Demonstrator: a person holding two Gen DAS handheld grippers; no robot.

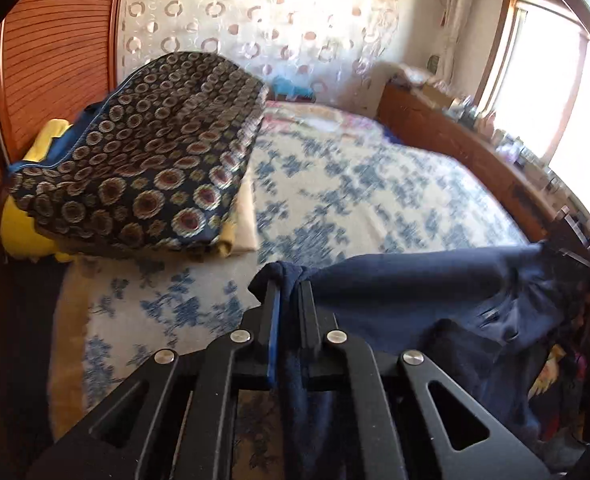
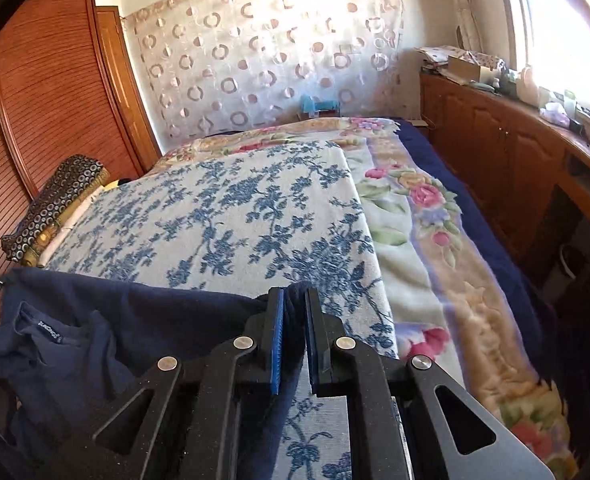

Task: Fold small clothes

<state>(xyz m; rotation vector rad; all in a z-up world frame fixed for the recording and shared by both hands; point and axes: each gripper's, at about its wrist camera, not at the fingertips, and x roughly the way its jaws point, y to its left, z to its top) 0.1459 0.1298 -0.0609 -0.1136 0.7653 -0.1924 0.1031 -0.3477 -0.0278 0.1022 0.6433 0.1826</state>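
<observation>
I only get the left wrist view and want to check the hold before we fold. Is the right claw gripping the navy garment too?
Observer: Yes. The right claw is shut on the navy garment, pinching an edge of it above the blue floral cover.
Operator: Which way up is the garment?
Observer: I cannot tell; the right view shows a neck label near its left edge.
Operator: What lies right of the floral cover?
Observer: A blanket with pink flowers, then a dark blue sheet edge.
</observation>
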